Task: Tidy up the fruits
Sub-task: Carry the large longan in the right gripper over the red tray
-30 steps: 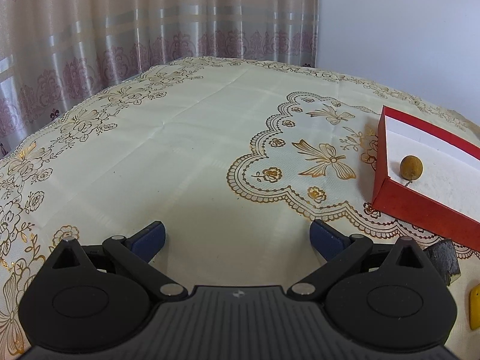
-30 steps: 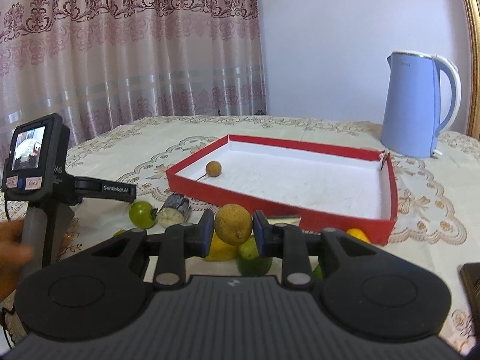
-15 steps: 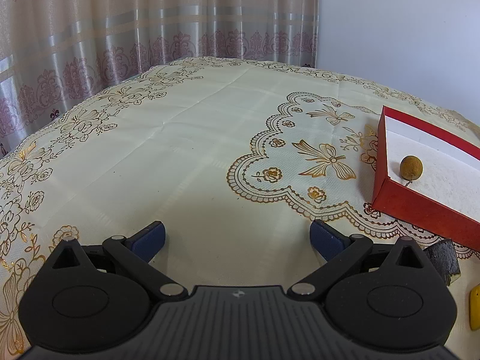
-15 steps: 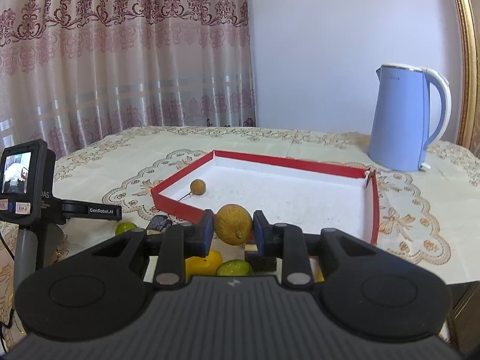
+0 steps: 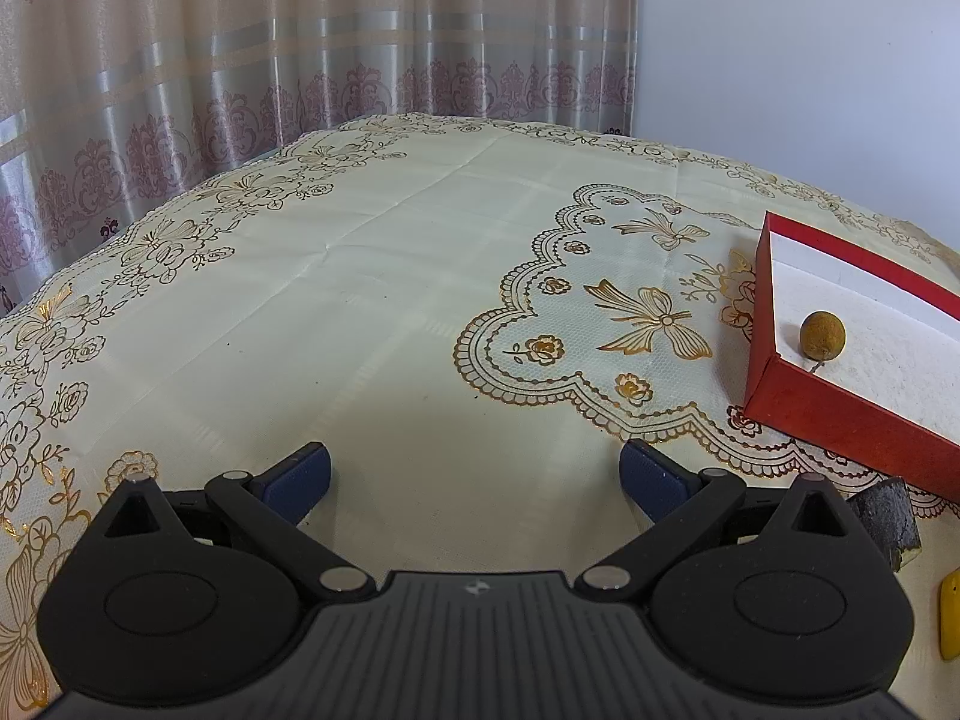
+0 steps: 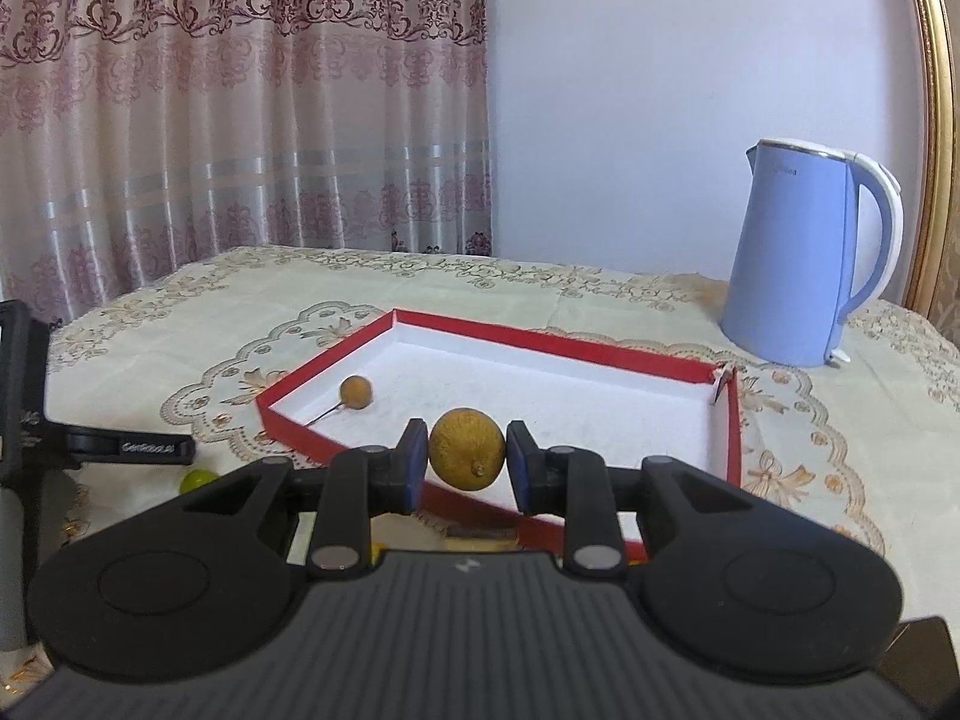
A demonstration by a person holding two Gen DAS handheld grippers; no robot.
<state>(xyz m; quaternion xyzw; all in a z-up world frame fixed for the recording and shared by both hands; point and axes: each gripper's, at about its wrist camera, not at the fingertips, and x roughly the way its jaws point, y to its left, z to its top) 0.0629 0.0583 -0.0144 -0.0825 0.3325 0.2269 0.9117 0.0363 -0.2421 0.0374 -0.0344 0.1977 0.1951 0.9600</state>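
the right hand-held gripper is clamped on a round yellow-brown fruit, held above the near edge of the red tray. one small brown fruit with a thin stem already lies inside the tray near its left corner. a green fruit and other pieces wait on the counter left of the tray. the left hand-held gripper hangs empty, jaws spread wide, left of the tray. most sorting is likely left.

White lettering on a black arm at the near left reads "GenRobot.AI" — small but legible. The upright black device beside it shows characters like "AS", cut off at the edge. A faint mark on the blue kettle — too small to read.
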